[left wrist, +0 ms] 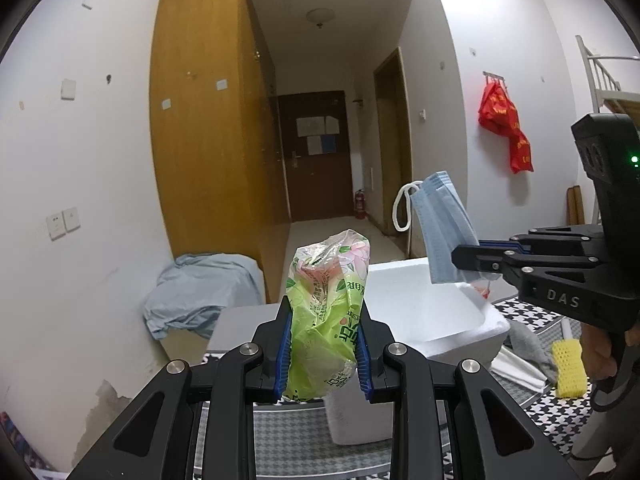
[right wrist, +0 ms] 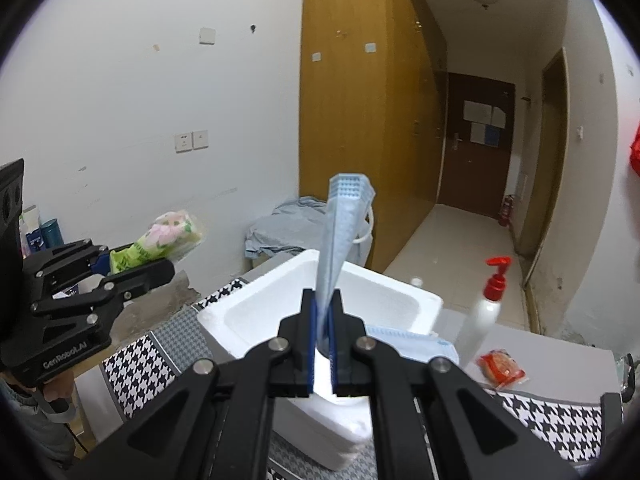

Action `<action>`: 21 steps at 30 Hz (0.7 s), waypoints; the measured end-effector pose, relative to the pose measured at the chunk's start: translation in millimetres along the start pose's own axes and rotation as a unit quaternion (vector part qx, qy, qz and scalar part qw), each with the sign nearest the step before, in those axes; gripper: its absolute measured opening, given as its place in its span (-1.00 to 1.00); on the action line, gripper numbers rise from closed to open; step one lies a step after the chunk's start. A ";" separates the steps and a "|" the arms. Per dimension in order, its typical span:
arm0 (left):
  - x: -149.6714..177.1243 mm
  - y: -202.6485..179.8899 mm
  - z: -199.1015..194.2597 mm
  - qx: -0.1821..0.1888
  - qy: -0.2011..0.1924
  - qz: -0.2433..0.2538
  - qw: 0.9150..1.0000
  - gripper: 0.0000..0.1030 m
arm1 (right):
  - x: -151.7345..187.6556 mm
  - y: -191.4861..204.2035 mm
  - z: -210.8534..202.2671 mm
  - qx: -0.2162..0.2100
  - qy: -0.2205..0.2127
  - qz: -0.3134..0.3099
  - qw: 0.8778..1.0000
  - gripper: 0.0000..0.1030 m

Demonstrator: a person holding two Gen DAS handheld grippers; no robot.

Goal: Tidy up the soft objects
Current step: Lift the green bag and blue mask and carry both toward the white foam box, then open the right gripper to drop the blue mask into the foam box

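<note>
My left gripper (left wrist: 323,354) is shut on a green tissue pack (left wrist: 326,312) with a pink flower print and holds it up in the air, in front of the white foam box (left wrist: 448,312). It also shows in the right wrist view (right wrist: 160,246). My right gripper (right wrist: 323,344) is shut on a blue face mask (right wrist: 340,236) that stands up from the jaws above the foam box (right wrist: 256,312). In the left wrist view the mask (left wrist: 444,228) hangs from the right gripper (left wrist: 460,258) over the box.
A houndstooth cloth (right wrist: 136,364) covers the table. A second blue mask (right wrist: 412,344), a white pump bottle with red top (right wrist: 486,312) and a red snack packet (right wrist: 502,368) lie right of the box. A yellow sponge (left wrist: 570,368) and grey cloth (left wrist: 530,346) lie nearby.
</note>
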State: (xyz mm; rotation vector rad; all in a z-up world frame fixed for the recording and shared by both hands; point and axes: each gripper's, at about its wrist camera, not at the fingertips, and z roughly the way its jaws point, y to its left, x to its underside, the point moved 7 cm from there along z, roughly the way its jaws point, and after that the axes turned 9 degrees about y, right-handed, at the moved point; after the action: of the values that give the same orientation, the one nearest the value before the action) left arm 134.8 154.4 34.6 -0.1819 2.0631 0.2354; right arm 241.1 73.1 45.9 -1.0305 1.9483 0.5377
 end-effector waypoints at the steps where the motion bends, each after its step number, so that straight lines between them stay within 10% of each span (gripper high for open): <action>1: 0.6 1.0 0.1 -0.001 0.001 -0.001 1.000 -0.45 | -1.0 2.1 2.6 -0.002 0.000 -0.001 1.000 -0.85; 15: 6.3 10.9 1.7 0.003 0.008 -0.010 1.000 -0.45 | 3.0 0.4 34.9 -0.010 0.036 0.014 0.999 -0.77; 19: 6.4 10.4 -1.2 -0.003 0.008 -0.008 1.000 -0.45 | 1.9 -5.7 34.6 -0.016 0.033 0.030 0.999 0.51; 21: 7.1 9.8 0.5 -0.006 0.011 -0.008 1.000 -0.45 | 1.1 -6.9 31.0 -0.012 0.026 0.031 0.999 0.54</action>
State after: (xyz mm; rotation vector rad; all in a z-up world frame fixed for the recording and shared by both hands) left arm 129.7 163.8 29.1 -0.2096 2.0822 0.2362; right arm 261.3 89.8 28.0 -1.0095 2.0301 0.5747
